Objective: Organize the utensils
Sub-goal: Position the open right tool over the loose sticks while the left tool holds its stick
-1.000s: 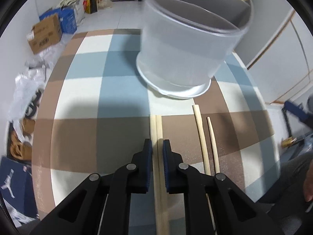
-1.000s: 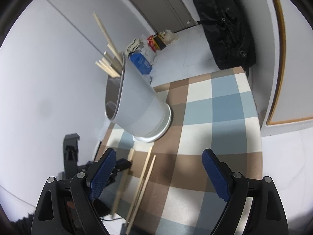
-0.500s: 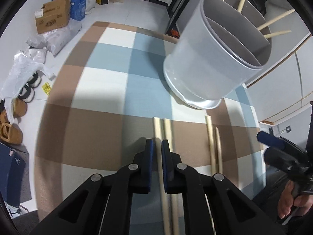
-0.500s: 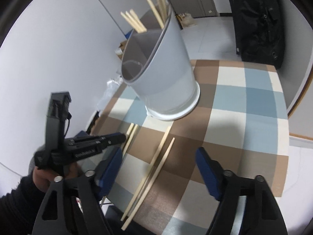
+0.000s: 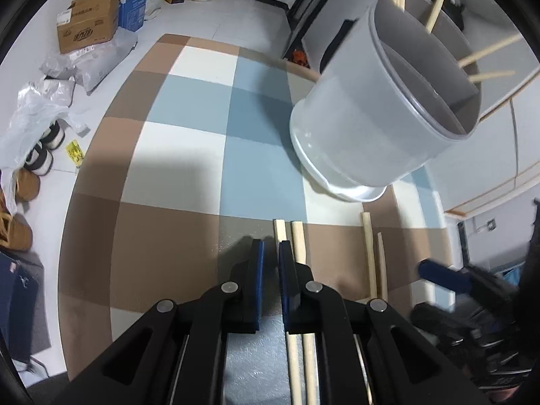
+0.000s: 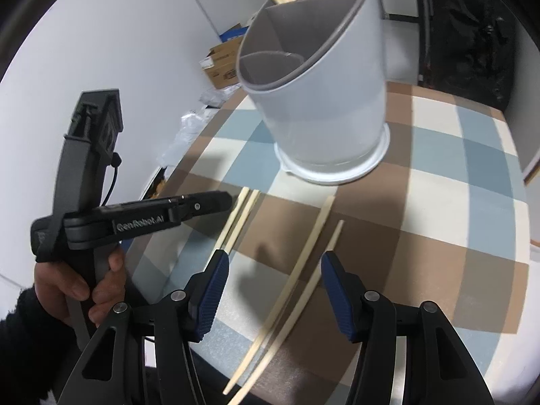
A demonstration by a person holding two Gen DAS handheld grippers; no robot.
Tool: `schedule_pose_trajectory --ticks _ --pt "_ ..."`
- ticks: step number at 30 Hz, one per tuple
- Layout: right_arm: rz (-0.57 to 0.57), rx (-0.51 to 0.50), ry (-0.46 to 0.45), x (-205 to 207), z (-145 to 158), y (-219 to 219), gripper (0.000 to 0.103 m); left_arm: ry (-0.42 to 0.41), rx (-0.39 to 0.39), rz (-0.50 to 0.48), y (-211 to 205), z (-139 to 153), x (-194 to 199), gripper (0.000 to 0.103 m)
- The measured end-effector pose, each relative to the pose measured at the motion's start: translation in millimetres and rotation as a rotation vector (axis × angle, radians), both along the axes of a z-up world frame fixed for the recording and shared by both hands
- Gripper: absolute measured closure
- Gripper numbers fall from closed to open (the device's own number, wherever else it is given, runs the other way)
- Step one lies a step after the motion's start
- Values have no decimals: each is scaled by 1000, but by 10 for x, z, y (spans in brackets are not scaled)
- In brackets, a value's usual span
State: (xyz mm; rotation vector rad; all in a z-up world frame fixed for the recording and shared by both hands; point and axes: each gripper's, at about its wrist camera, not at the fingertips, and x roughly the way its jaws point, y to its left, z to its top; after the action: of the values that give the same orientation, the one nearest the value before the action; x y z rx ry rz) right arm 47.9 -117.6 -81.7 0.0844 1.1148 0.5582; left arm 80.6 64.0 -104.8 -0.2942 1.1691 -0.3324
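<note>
A grey-white divided utensil holder stands on the round plaid table with several chopsticks upright in it. Two pairs of wooden chopsticks lie flat in front of it. My left gripper is shut with nothing between its pads; the near pair of chopsticks runs under its right finger. From the right wrist, the left gripper points at that pair's far ends. My right gripper hovers over the second pair of chopsticks, its jaws closing on either side, pads not touching them.
A hand holds the left gripper's handle off the table's left edge. On the floor beyond the table lie a cardboard box, plastic bags and shoes. A dark coat hangs behind the table.
The right gripper came down over the second pair of chopsticks and its jaws narrowed. The left gripper shifted a little left, so the chopstick seen in its gap now lies under its right finger.
</note>
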Motion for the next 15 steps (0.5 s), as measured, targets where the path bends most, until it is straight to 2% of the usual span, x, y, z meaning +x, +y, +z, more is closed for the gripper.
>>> schedule_pose_trajectory --ticks 3,6,8,15 --pt "-30 -2 -21 1 41 -80 46 -6 21 -20 -43 15 6 99" --pt "-48 -4 -39 -10 70 -156 46 13 -6 -18 -37 6 13 98" --pt "-54 -2 -42 -11 76 -199 46 10 3 -19 -34 12 4 98" --pt "-48 5 -53 -12 94 -216 46 -38 122 -63 -152 52 -17 99"
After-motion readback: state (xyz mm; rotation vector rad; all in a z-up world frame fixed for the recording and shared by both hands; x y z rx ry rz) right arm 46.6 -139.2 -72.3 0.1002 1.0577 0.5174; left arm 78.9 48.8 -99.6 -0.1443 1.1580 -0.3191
